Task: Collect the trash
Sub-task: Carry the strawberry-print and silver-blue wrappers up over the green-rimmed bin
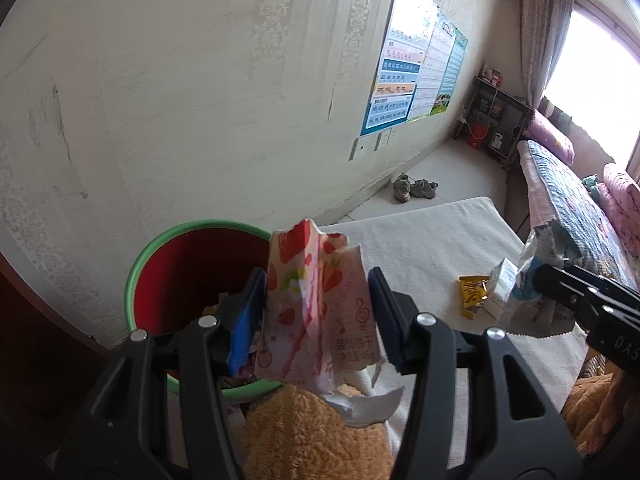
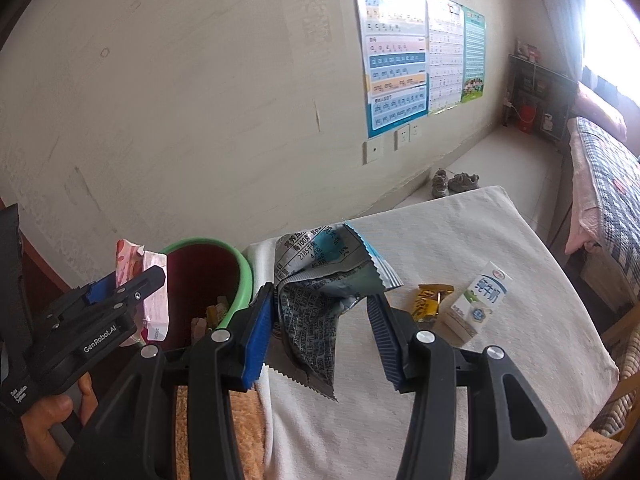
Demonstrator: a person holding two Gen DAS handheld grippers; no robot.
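Note:
My left gripper is shut on a pink strawberry-print snack pack, held in the air at the near right edge of a red bin with a green rim. Several scraps lie in the bin's bottom. In the right wrist view, my right gripper is shut on a crumpled silver and blue wrapper above the table's left end, beside the bin's green rim. To its left the left gripper carries the pink pack. On the table lie a yellow wrapper and a small milk carton.
The table's white cloth is bordered by an orange plush fabric at its near side. The wall stands close behind the bin, with posters on it. Shoes lie on the floor beyond. A bed runs along the right.

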